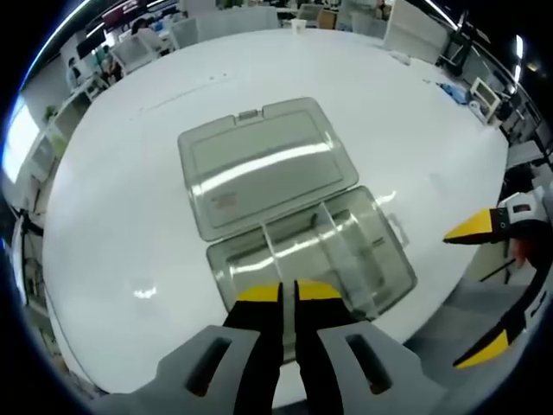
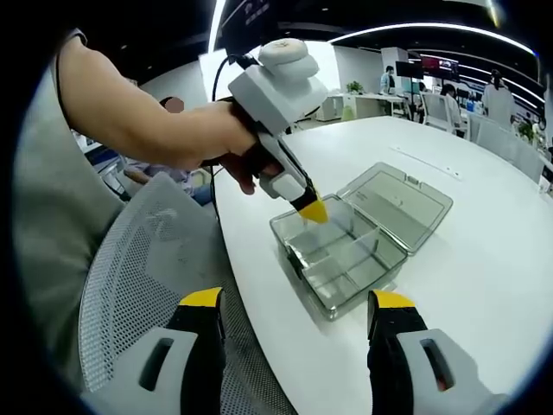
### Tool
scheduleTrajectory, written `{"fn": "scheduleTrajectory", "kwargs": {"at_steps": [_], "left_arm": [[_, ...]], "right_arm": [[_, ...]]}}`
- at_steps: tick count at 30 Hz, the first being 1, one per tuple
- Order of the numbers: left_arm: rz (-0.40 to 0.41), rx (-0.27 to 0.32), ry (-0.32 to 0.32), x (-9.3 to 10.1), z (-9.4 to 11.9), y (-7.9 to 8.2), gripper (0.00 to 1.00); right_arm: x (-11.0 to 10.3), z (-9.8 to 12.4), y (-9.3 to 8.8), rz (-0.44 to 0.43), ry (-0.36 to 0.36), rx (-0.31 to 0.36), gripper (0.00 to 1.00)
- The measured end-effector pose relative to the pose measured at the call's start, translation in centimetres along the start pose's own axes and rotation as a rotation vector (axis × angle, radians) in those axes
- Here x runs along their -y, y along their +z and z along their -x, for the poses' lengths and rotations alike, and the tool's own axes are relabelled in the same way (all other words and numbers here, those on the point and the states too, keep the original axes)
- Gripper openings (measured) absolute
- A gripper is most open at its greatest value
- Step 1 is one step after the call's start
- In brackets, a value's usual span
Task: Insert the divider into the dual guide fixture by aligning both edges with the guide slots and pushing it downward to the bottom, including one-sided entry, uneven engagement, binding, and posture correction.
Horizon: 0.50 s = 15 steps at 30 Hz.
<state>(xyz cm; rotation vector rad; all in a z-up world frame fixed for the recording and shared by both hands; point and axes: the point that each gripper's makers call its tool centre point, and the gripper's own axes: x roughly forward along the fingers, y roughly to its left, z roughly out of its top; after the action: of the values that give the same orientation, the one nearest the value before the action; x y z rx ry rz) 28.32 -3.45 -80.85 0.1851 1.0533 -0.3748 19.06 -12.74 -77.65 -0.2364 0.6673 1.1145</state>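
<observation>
A clear plastic box [image 1: 346, 259] lies on the white table [image 1: 121, 216] with its lid [image 1: 259, 160] folded open behind it and clear partitions inside. My left gripper [image 1: 288, 292] hangs over the box's near edge, its yellow-tipped jaws closed to a thin slit on a thin clear divider [image 1: 271, 255] that runs up out of that slit into the box. In the right gripper view the left gripper [image 2: 311, 210] points down at the box [image 2: 354, 251], at the corner nearest the person. My right gripper [image 2: 298, 303] stands open and empty, short of the box; the same right gripper [image 1: 479, 290] appears off the table's edge.
A person's hand [image 2: 207, 138] holds the left gripper. A grey mesh chair [image 2: 130, 259] stands by the table's [image 2: 484, 285] near edge. Office desks and chairs [image 1: 155, 43] lie beyond the far side of the table.
</observation>
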Motion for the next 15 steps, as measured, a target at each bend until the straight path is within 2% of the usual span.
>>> {"fn": "scheduleTrajectory", "kwargs": {"at_steps": [15], "left_arm": [[0.007,0.035,0.009,-0.14,0.61,0.36,0.0]], "right_arm": [[-0.06,-0.02,0.09,0.003,0.002,0.003,0.64]]}}
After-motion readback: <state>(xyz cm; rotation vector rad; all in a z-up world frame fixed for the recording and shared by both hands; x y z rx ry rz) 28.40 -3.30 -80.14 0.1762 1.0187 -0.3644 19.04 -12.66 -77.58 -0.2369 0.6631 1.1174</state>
